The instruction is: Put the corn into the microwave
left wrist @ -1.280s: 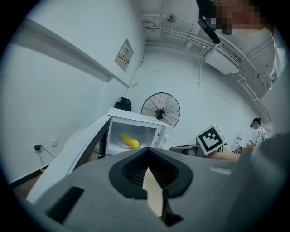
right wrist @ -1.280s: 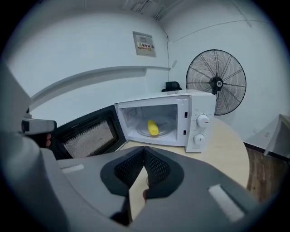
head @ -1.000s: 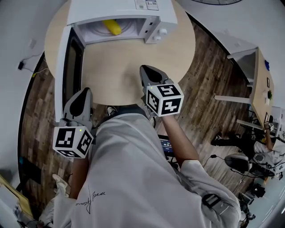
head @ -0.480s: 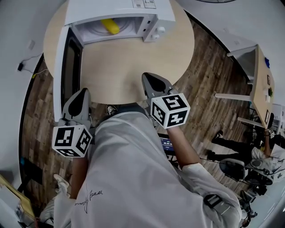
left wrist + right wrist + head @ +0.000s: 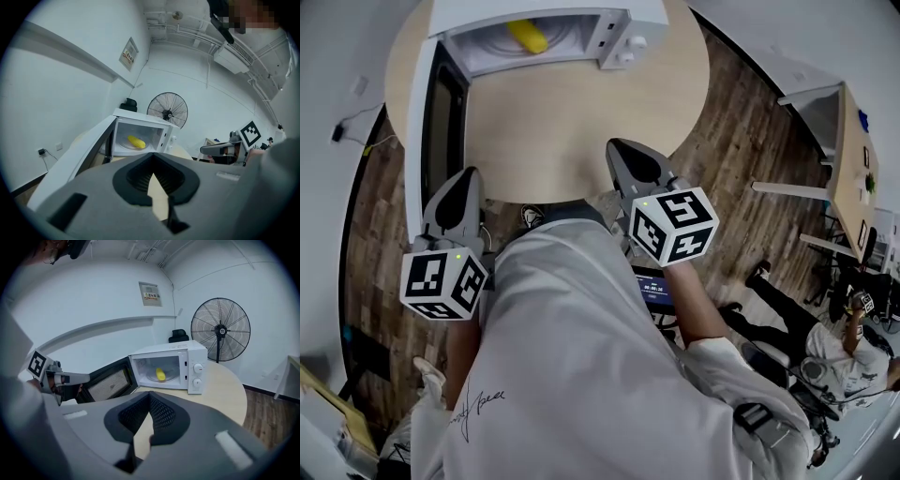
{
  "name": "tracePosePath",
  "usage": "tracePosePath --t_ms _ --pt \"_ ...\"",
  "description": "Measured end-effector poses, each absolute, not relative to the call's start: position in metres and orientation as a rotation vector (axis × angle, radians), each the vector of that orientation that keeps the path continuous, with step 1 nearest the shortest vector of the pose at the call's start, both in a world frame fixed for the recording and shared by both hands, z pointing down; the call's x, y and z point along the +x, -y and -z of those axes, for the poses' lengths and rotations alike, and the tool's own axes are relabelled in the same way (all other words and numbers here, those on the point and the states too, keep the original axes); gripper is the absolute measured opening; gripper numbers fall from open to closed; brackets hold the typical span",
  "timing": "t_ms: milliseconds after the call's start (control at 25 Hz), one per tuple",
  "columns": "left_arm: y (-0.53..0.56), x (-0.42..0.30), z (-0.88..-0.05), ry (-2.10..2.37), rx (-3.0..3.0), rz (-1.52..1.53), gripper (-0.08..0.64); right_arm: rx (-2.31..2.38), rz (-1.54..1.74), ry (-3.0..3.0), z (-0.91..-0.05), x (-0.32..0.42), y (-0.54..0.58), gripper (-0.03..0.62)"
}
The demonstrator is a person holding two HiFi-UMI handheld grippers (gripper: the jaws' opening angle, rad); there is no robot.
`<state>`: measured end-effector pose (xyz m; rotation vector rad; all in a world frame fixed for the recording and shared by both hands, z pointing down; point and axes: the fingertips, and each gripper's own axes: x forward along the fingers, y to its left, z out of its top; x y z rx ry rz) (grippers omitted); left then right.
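The wall notice [image 5: 150,294] above the microwave [image 5: 168,366] has print too small to read. The round, pale wood surface [image 5: 572,122] stands on a plank floor [image 5: 741,159]. Near the microwave's open door [image 5: 427,122], the left gripper [image 5: 465,183] is clenched and empty. The corn [image 5: 527,36] lies inside the microwave. In front of the microwave, the right gripper [image 5: 625,155] is clenched on nothing. A fan [image 5: 220,329] stands right of the microwave.
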<state>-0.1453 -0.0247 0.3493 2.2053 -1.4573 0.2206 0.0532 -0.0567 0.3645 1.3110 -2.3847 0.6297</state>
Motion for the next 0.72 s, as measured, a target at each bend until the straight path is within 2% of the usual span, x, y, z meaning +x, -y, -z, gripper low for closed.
tracePosePath --t_ms 720 --pt "0.0244 -0.1516 -0.35 1.445 2.203 -0.212 -0.012 1.328 -0.587 2.362 -0.3578 0.0491 0.0597 0.011"
